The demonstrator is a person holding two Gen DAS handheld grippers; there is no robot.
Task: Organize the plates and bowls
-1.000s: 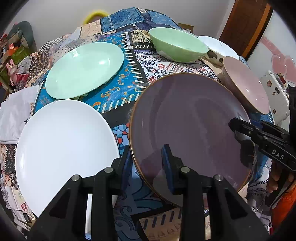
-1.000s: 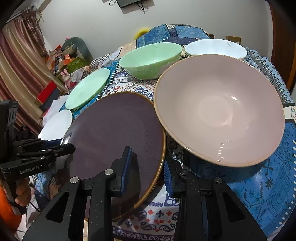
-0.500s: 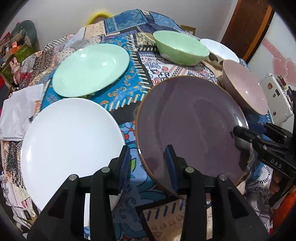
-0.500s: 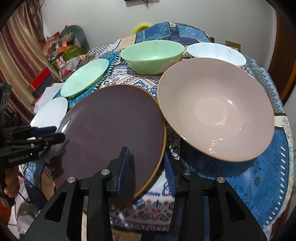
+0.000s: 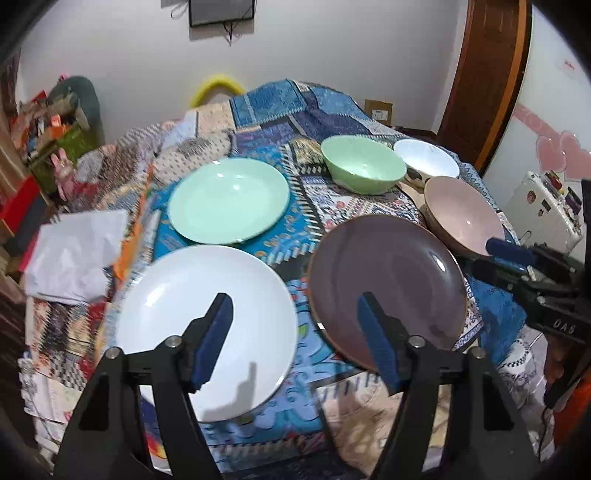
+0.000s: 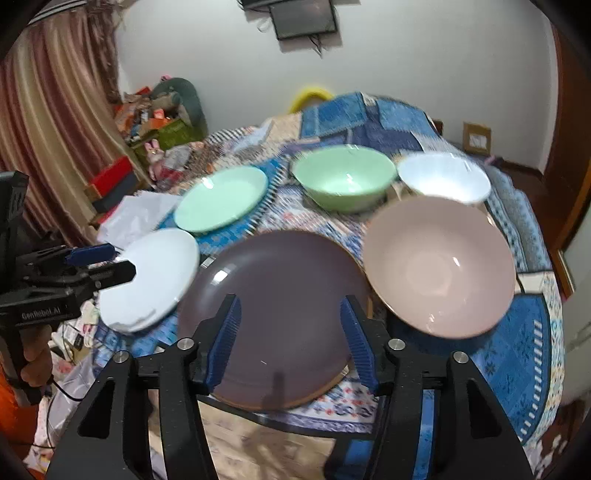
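My left gripper and right gripper, jaws opening and now empty, have let go the purple plate, which lies lower right on the patterned cloth, freeing me for the next dish.

Lived-in home, dining or living room by the look: table under a blue patchwork cloth, set with everyday crockery, purple plate just ahead of the right hand-held gripper and pink bowl ahead to its right. Far left of it, a draped curtain and a heap of boxes and toys against the wall; straight ahead, a wall-mounted screen with dangling cable. Right of the left hand-held gripper: wooden door frame, heart stickers on a white panel.
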